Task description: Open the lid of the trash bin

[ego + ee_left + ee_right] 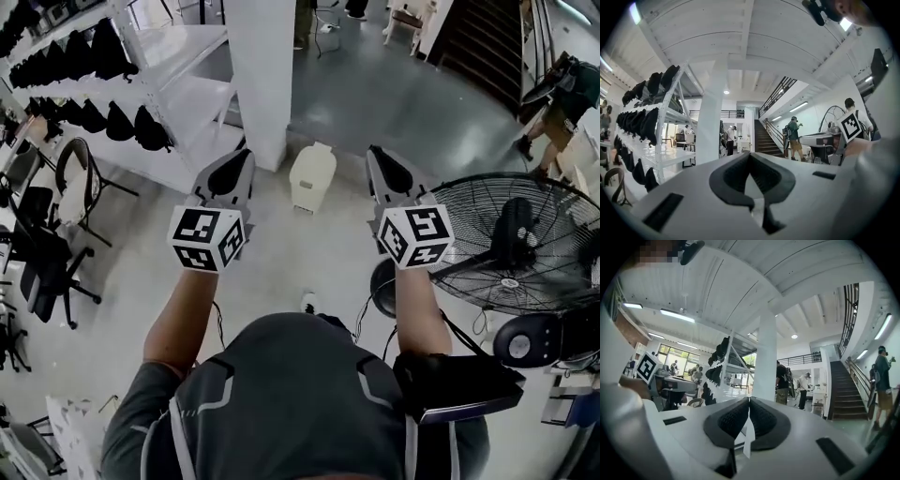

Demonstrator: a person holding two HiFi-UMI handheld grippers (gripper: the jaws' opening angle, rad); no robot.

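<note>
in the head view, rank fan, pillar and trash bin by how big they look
Largest to smallest:
fan
pillar, cut off at the top edge
trash bin

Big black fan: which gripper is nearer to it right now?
Right. The right gripper hangs just left of the fan; the left gripper is farther off, beyond the trash bin.

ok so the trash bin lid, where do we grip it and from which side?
Probably the front edge of the lid, coming from the person's side: the trash bin stands upright, lid apparently down, with open floor on that side and the pillar close at its left. Any lip is too small to see.
</note>
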